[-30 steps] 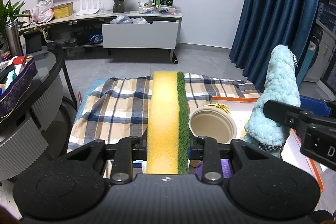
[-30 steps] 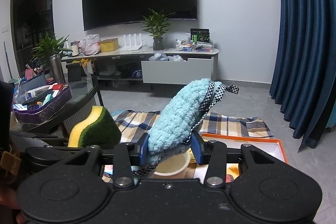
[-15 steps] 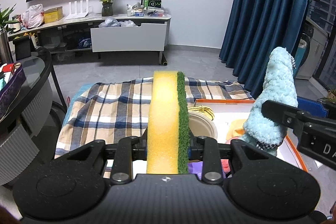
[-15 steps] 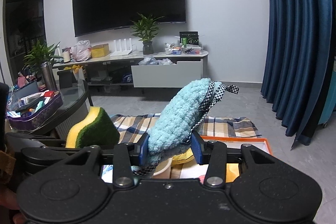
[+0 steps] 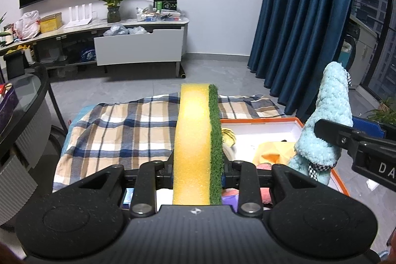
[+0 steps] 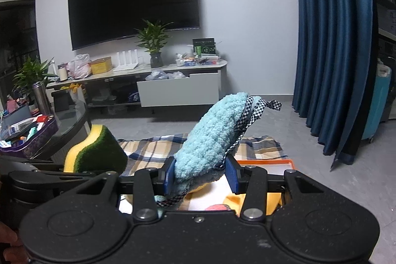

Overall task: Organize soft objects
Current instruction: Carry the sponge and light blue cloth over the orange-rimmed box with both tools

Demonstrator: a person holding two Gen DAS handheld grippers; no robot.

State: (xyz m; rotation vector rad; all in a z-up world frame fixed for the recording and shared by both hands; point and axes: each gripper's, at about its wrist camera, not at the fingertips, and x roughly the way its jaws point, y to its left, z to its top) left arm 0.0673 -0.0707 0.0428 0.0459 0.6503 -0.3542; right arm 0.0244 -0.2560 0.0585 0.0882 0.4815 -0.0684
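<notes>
My left gripper (image 5: 196, 172) is shut on a yellow sponge with a green scouring side (image 5: 195, 140), held upright above the plaid cloth (image 5: 118, 130). The sponge also shows at the left of the right wrist view (image 6: 95, 152). My right gripper (image 6: 200, 173) is shut on a fluffy light-blue cloth with checked trim (image 6: 212, 132), held above the orange-rimmed white box (image 6: 267, 163). The same cloth shows at the right of the left wrist view (image 5: 326, 125).
The orange-rimmed box (image 5: 262, 125) holds yellow, pink and purple soft items. A glass-topped round table (image 5: 22, 100) stands to the left with a purple tray (image 6: 29, 135). A TV cabinet (image 5: 138, 46) is at the back, blue curtains (image 5: 302, 24) to the right.
Both grippers have moved to the right and a little back with their loads. The paper bowl seen below earlier is now mostly hidden behind the sponge.
</notes>
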